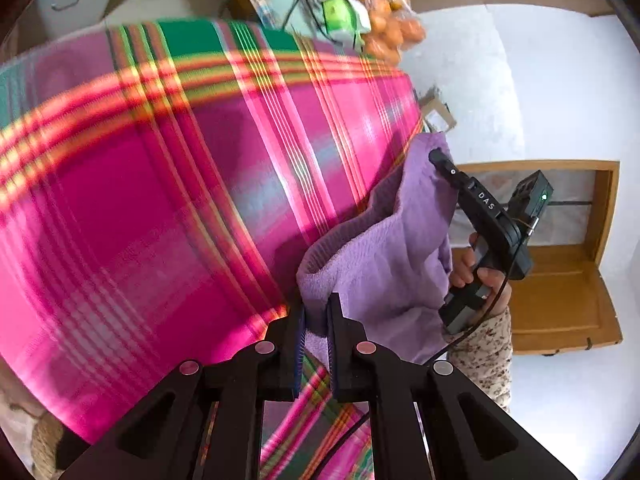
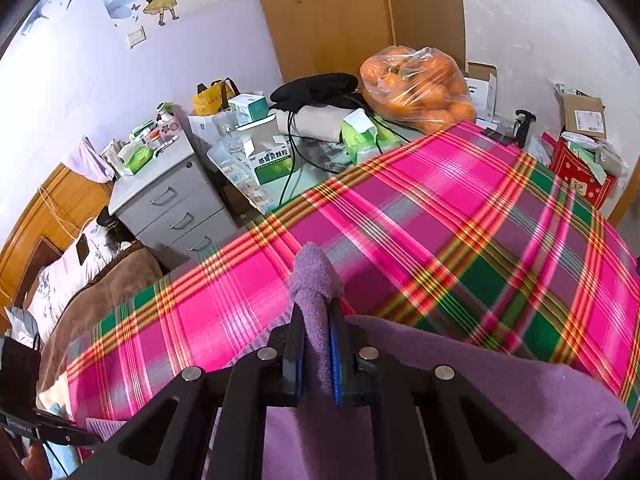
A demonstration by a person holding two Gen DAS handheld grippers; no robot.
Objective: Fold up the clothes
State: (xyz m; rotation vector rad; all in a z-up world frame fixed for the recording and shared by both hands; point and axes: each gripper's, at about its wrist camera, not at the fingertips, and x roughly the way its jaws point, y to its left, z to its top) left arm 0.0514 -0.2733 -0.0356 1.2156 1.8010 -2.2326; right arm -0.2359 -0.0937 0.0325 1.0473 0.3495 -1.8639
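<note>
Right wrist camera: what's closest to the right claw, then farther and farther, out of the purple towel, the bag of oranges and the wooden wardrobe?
1. Purple towel: pinched in the right claw.
2. Bag of oranges: at the far end of the plaid cloth, slightly right.
3. Wooden wardrobe: behind the oranges, against the wall.

Both grippers are black, with blue-lined fingers and round silver screws. The right gripper is marked "DAS" and trails a black cable. The sleeve is floral-patterned.

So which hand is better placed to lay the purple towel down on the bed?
Probably the right gripper: it faces across the bedspread. The left holds the towel at the bed's edge.
</note>
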